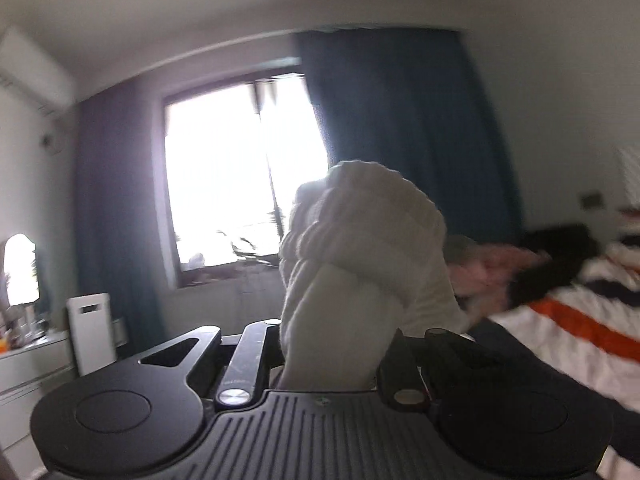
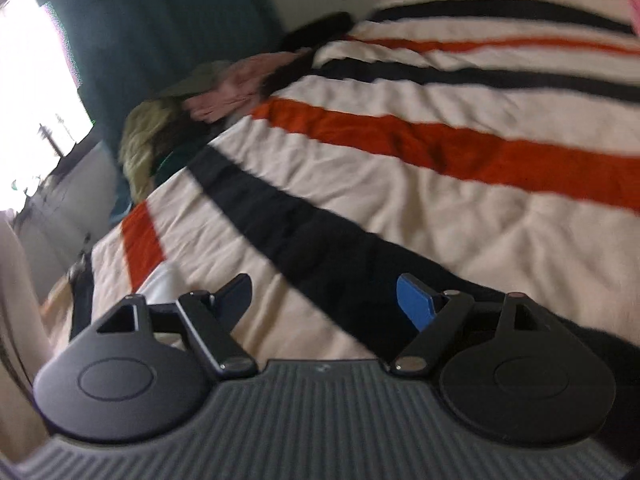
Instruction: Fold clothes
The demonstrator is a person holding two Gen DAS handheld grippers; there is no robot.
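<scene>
Socks, white and bundled, clamped in left tongs; right tongs apart; no legible writing.

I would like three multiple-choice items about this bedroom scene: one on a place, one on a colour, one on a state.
1. Where does the pile of clothes lie?
A. on the bed's edge near the curtain
B. on the dresser
C. on the floor

2. Which colours are the stripes on the bedspread?
A. green and yellow
B. orange and black
C. pink and grey

3. How is the right gripper?
A. shut on a sock
B. shut, empty
C. open, empty

Answers: 1 A, the pile sits on the bed's far edge beside the blue curtain; 2 B, those stripes cross the cream cloth; 3 C, its fingers stand apart with nothing between.
</scene>
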